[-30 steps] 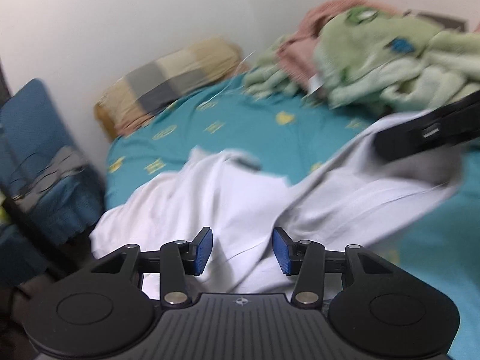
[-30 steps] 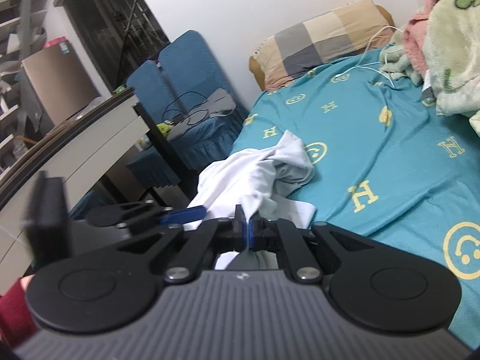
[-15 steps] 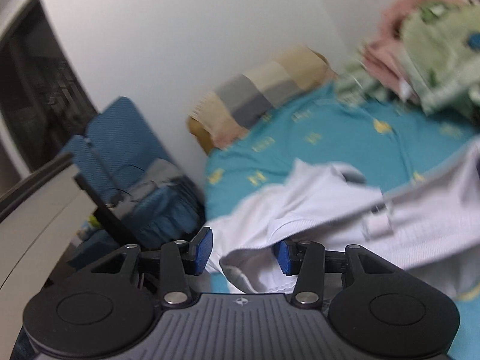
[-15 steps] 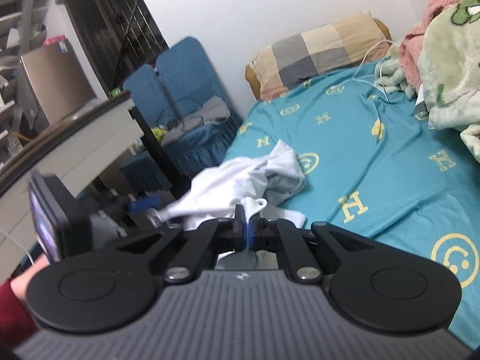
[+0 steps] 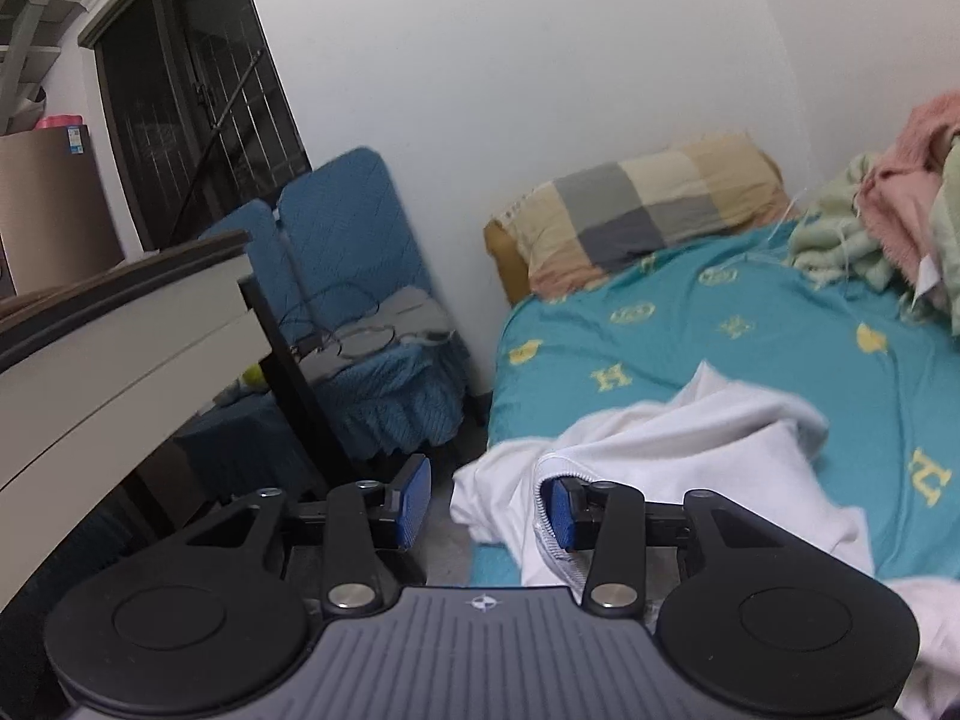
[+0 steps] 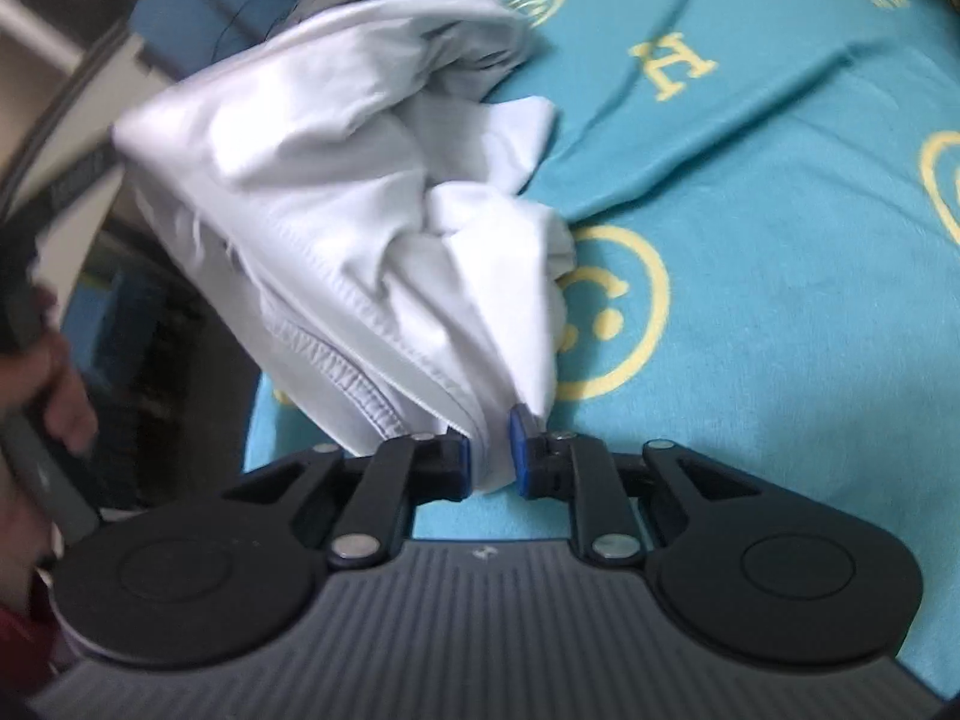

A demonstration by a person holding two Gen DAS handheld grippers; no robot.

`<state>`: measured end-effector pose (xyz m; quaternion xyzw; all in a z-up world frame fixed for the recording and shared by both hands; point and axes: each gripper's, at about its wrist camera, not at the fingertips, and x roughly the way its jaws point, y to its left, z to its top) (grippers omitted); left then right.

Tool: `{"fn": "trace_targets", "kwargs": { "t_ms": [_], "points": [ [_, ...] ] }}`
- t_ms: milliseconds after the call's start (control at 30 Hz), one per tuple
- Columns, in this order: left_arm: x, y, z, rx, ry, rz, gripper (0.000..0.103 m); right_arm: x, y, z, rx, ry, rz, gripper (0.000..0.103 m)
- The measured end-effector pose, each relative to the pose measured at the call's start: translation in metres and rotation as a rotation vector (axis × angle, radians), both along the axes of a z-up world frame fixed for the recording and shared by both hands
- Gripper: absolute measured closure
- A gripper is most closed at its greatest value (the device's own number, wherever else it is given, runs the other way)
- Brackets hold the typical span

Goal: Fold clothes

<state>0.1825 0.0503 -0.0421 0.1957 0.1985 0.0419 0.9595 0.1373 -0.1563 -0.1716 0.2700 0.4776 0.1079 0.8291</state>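
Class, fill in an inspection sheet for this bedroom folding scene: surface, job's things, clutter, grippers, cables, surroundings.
Surface: teal bedsheet, yellow print.
Job's things: white garment, crumpled at the bed's edge.
Clutter: green and pink blankets; checked pillow.
Grippers: left gripper open, garment hem against one pad; right gripper slightly parted, cloth between its pads.
Cables: dark cables on the blue chair.
Surroundings: white desk, wall, dark window.

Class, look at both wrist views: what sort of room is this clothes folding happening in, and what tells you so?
Most likely a bedroom in a home. A bed with a teal printed sheet and a checked pillow fills the view, a blue padded chair stands beside it, and a white garment lies crumpled on the sheet.
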Motion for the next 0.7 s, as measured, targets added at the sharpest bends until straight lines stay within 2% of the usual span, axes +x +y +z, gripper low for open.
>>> {"fn": "trace_targets", "kwargs": {
  "t_ms": [100, 200, 300, 367, 433, 567, 700],
  "points": [
    [0.005, 0.000, -0.011, 0.027, 0.052, -0.011, 0.059, -0.010, -0.011, 0.019, -0.051, -0.119, -0.096, 0.093],
    [0.010, 0.000, -0.022, 0.053, 0.104, -0.022, 0.059, -0.020, -0.020, 0.039, -0.093, -0.250, -0.163, 0.094],
    [0.016, -0.003, -0.036, 0.065, 0.146, -0.058, 0.067, -0.027, -0.023, 0.051, -0.153, -0.341, -0.190, 0.094],
    [0.019, -0.005, -0.045, 0.071, 0.168, -0.085, 0.069, -0.025, -0.019, 0.049, -0.186, -0.332, -0.166, 0.093],
    [0.023, -0.007, -0.055, 0.078, 0.187, -0.110, 0.069, -0.018, -0.013, 0.041, -0.193, -0.263, -0.146, 0.093],
    [0.030, -0.011, -0.071, 0.096, 0.205, -0.151, 0.069, -0.003, -0.016, 0.012, -0.133, -0.109, -0.132, 0.092],
    [0.034, -0.009, -0.072, 0.062, 0.206, -0.156, 0.070, -0.004, -0.012, 0.009, -0.122, -0.083, -0.125, 0.092]
  ]
}}
